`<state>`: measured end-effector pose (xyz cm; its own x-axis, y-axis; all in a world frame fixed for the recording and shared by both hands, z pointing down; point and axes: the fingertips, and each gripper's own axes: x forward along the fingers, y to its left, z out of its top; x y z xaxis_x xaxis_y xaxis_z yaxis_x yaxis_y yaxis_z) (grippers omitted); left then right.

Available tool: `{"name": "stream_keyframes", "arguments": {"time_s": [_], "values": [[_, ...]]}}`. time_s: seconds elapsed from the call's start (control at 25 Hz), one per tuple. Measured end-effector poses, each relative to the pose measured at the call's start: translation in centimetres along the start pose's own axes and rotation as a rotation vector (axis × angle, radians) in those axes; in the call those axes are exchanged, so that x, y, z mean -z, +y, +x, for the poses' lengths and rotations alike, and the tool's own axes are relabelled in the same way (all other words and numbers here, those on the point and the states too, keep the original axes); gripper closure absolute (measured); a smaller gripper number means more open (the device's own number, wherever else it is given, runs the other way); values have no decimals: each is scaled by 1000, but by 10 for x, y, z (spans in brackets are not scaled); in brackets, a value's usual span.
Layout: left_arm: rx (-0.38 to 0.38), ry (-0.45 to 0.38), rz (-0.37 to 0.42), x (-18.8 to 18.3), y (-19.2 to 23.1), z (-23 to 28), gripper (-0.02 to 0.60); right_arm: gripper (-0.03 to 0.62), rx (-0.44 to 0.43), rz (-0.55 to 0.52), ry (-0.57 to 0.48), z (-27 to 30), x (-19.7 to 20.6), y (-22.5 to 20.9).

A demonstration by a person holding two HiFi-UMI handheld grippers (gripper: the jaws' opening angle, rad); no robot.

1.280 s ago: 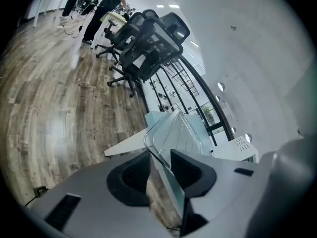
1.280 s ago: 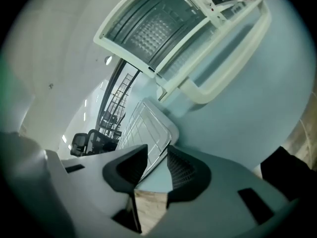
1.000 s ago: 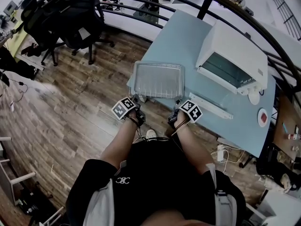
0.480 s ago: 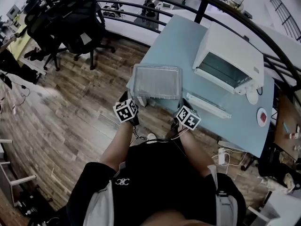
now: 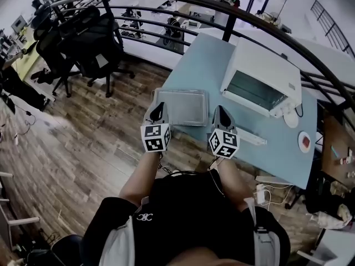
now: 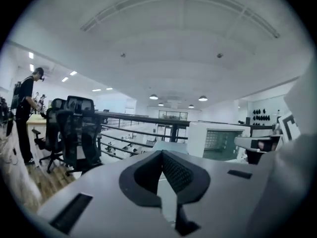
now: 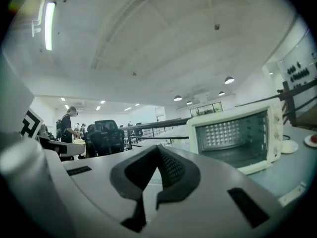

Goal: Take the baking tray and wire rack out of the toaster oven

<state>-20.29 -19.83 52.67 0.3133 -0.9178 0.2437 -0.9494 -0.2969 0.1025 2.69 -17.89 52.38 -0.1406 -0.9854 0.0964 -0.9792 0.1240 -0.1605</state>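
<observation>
Just ahead of & below left tool & right tool, jaws together & empty (left just closing), baking tray is lying on worktop, so prob. best backing off w/o clipping it.

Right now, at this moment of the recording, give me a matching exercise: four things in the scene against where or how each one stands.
Things:
1. baking tray
2. toaster oven
3. left gripper
4. office chair

Places or states:
A. jaws shut, nothing between them
B. on the wooden floor, left of the table
C. on the table's near left corner
D. on the table, right of the tray

Pairs: 1-C; 2-D; 3-A; 4-B
</observation>
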Motion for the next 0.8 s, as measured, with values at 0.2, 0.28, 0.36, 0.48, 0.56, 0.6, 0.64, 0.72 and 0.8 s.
{"name": "stream_keyframes", "arguments": {"time_s": [0.2,0.28,0.36,0.48,0.56,0.6,0.64,0.72,0.8], "values": [[130,-83,76,-52,-54,-8,568,594,8,-18,-120,-21,-60,-6],[194,-98,79,-64,-75,-11,568,593,7,-17,-159,-33,-81,-9],[238,-116,81,-75,-92,-13,568,592,14,-23,-180,-41,-95,-13],[272,-129,87,-83,-110,-13,568,592,31,-35,-179,-49,-99,-20],[295,-128,97,-83,-121,-12,568,592,40,-70,-184,-55,-102,-21],[304,-127,102,-83,-125,-11,566,592,41,-92,-189,-58,-103,-20],[311,-127,103,-83,-129,-10,566,592,39,-108,-194,-60,-105,-18],[319,-128,98,-83,-134,-9,566,592,35,-128,-198,-63,-106,-17],[320,-132,97,-83,-137,-9,566,592,38,-129,-190,-64,-104,-18]]}}
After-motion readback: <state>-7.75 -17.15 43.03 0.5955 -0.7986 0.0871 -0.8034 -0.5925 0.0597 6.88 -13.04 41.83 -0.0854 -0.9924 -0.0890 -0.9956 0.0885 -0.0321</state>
